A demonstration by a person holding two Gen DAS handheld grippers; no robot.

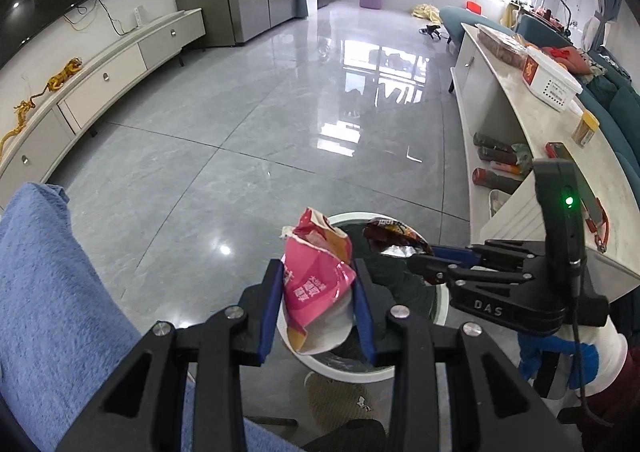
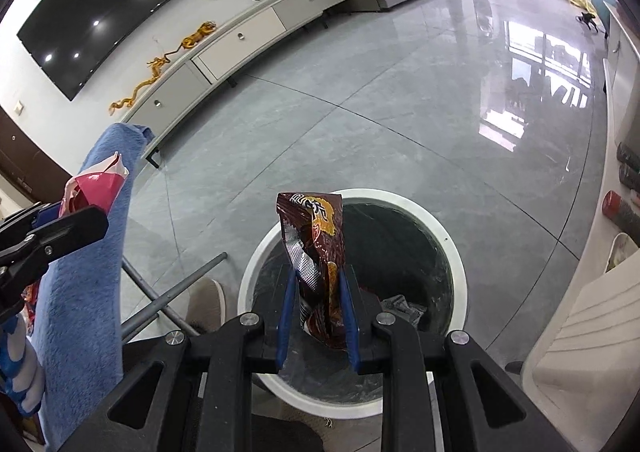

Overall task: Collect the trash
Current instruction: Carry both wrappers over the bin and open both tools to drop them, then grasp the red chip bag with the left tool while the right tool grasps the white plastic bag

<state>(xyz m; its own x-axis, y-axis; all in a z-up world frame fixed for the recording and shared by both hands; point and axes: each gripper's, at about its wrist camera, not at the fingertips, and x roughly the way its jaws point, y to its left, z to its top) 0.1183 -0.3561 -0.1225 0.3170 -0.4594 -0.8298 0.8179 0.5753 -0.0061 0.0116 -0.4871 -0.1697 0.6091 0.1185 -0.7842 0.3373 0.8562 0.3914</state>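
My left gripper (image 1: pixel 318 304) is shut on a pink snack bag (image 1: pixel 316 276) and holds it above the near rim of a round white trash bin (image 1: pixel 440 304) with a dark liner. My right gripper (image 2: pixel 318 316) is shut on a dark brown snack wrapper (image 2: pixel 316 248) and holds it over the same bin (image 2: pixel 456 252). In the left wrist view the right gripper (image 1: pixel 424 262) comes in from the right with the brown wrapper (image 1: pixel 394 240) over the bin. In the right wrist view the left gripper (image 2: pixel 60 219) shows at the left edge with the pink bag (image 2: pixel 96 183).
A blue towel (image 1: pixel 52 292) hangs over a chair at left, also seen in the right wrist view (image 2: pixel 88 272). A white side table (image 1: pixel 540 123) with boxes and bottles stands at right. A TV cabinet (image 1: pixel 100 79) runs along the left wall. A slipper (image 2: pixel 206 304) lies beside the bin. The grey tile floor (image 1: pixel 260 111) stretches ahead.
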